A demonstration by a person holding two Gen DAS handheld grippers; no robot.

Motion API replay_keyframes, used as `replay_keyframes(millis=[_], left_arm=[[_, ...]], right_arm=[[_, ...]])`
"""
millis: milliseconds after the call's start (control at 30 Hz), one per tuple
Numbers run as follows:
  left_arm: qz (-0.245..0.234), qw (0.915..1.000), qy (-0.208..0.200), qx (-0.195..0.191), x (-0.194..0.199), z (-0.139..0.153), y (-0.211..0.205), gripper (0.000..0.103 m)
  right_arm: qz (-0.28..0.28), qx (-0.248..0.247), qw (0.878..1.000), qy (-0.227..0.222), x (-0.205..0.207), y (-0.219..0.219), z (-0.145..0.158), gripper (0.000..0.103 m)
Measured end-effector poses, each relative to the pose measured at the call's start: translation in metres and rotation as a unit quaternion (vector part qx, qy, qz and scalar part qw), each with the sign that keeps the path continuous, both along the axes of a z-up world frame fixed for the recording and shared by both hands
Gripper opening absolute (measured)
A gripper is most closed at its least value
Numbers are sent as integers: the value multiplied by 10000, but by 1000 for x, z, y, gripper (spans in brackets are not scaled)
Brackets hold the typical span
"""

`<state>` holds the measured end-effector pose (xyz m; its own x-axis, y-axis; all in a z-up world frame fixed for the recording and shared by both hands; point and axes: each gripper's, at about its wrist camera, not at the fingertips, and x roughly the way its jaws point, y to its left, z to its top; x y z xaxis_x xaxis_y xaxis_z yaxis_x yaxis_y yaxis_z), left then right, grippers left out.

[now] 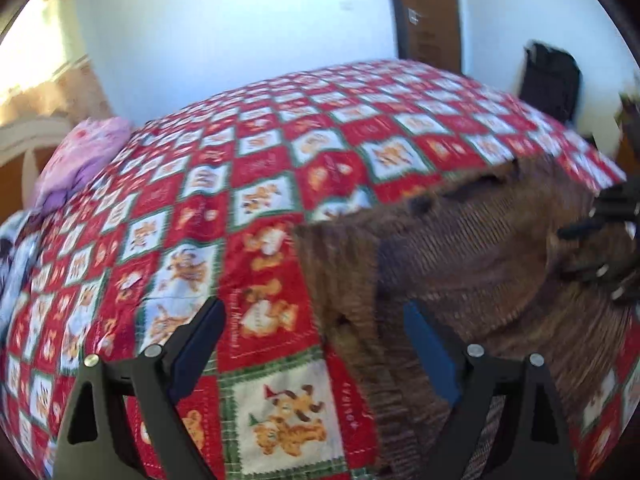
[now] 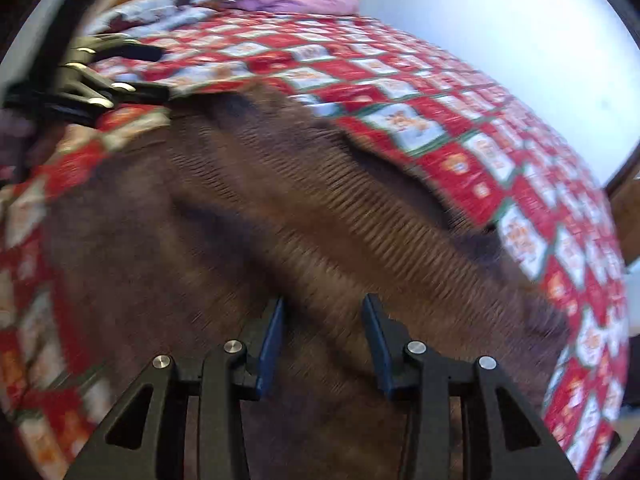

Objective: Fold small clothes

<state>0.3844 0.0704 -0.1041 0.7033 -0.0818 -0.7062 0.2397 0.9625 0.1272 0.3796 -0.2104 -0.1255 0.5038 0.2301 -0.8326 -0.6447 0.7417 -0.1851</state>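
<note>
Lying on a red and white Christmas teddy-bear cloth (image 1: 256,208) over the surface, the brown ribbed garment (image 2: 280,208) is spread out rumpled.

White walls (image 1: 224,20) behind, a pink and purple clothes pile (image 1: 82,156) at the far edge, a dark bag (image 1: 552,80) by the wall. Left gripper (image 1: 316,344) fingers spread wide at the garment's edge; right gripper (image 2: 324,340) fingers slightly apart over the knit, pinching nothing.

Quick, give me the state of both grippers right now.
Left gripper: open wide, holding nothing, at the edge of the brown knit garment.
Right gripper: open, holding nothing, over the same garment.
</note>
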Motion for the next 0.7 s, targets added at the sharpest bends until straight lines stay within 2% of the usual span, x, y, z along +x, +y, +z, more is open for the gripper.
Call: replay_keyframes(millis=[67, 100, 167, 233, 433, 533, 633, 700], left_arm=[[67, 9999, 26, -86, -1, 0, 7, 95], [54, 10000, 49, -66, -3, -2, 8, 95], [-26, 9999, 108, 33, -6, -9, 6, 95], [-113, 9998, 148, 104, -9, -15, 2, 95], [-201, 9997, 122, 101, -1, -18, -18, 95], [-202, 9997, 144, -6, 10, -15, -21, 95], [-117, 9997, 203, -64, 21, -16, -22, 92], [-38, 9994, 299, -175, 28, -19, -21, 86]], right_arm=[[-563, 222, 9981, -148, 25, -14, 9, 42], [-1060, 375, 9931, -327, 40, -31, 18, 42], [-1545, 565, 9854, -447, 55, -55, 29, 42], [-1653, 834, 9823, -296, 59, -74, 35, 42], [-1996, 1064, 9740, -144, 52, -125, 35, 42], [-2390, 1466, 9599, 50, 53, -166, 34, 42], [-2563, 1733, 9506, 259, 54, -188, 28, 42], [-2533, 1758, 9507, 330, 53, -191, 24, 42]])
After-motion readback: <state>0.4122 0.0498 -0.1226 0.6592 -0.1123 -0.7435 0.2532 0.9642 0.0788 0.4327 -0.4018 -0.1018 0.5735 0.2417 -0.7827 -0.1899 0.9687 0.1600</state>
